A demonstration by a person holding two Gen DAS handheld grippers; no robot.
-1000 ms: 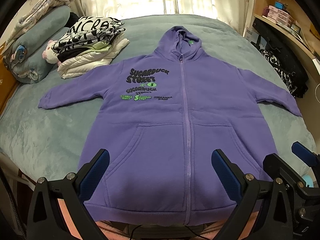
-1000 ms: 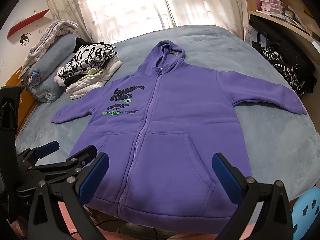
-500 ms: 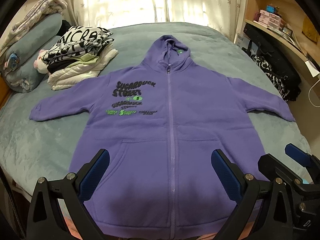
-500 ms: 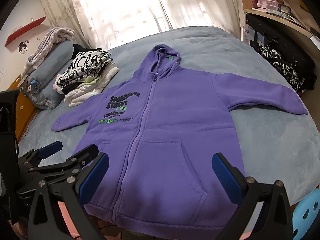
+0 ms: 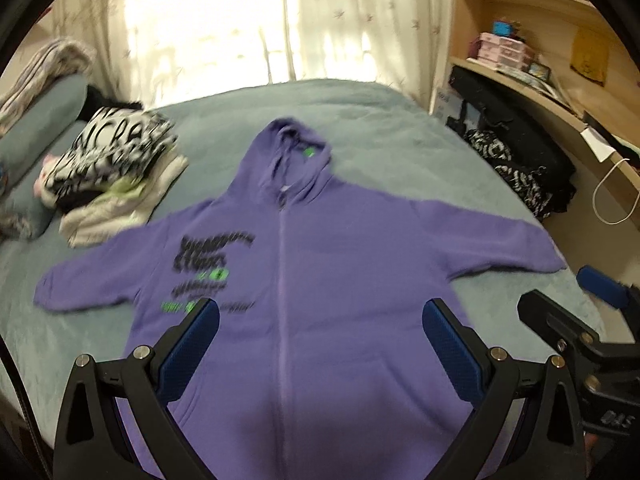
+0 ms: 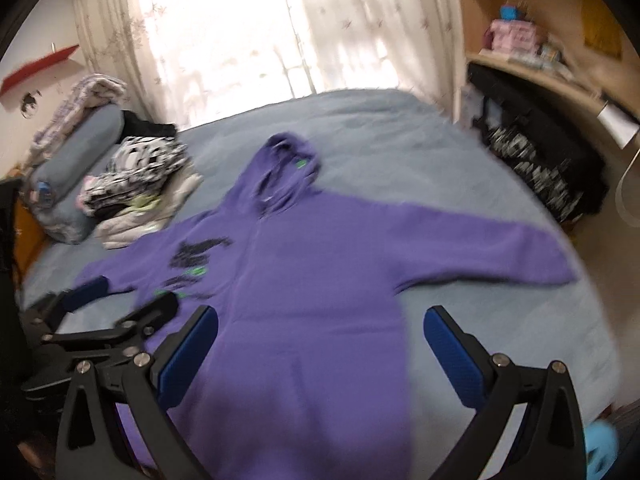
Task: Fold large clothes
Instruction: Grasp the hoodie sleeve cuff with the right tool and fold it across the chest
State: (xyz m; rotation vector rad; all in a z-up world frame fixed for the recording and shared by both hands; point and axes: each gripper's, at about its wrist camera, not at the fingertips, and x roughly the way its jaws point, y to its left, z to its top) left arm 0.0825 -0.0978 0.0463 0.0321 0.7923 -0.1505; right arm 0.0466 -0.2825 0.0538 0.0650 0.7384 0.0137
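Note:
A purple zip hoodie [image 5: 320, 272] lies flat and face up on the grey-blue bed [image 5: 400, 136], hood toward the window, both sleeves spread out. It also shows in the right wrist view [image 6: 312, 288]. My left gripper [image 5: 320, 320] is open and empty, held above the hoodie's lower body. My right gripper [image 6: 320, 328] is open and empty above the hoodie's right lower part. The right gripper shows at the right edge of the left wrist view [image 5: 572, 312]; the left gripper shows at the left of the right wrist view [image 6: 120, 304]. Both views are motion-blurred.
A stack of folded clothes [image 5: 116, 172] sits on the bed beside the hoodie's left sleeve, with rolled grey bedding [image 5: 32, 120] behind it. Dark clothes [image 5: 520, 160] hang by the wooden shelves [image 5: 540, 80] on the right. Curtains [image 5: 260, 20] cover the window beyond the bed.
Both grippers have moved forward over the hoodie and tilted up, so the hoodie sits lower in both views. The right gripper has swung right. Both stay open and empty.

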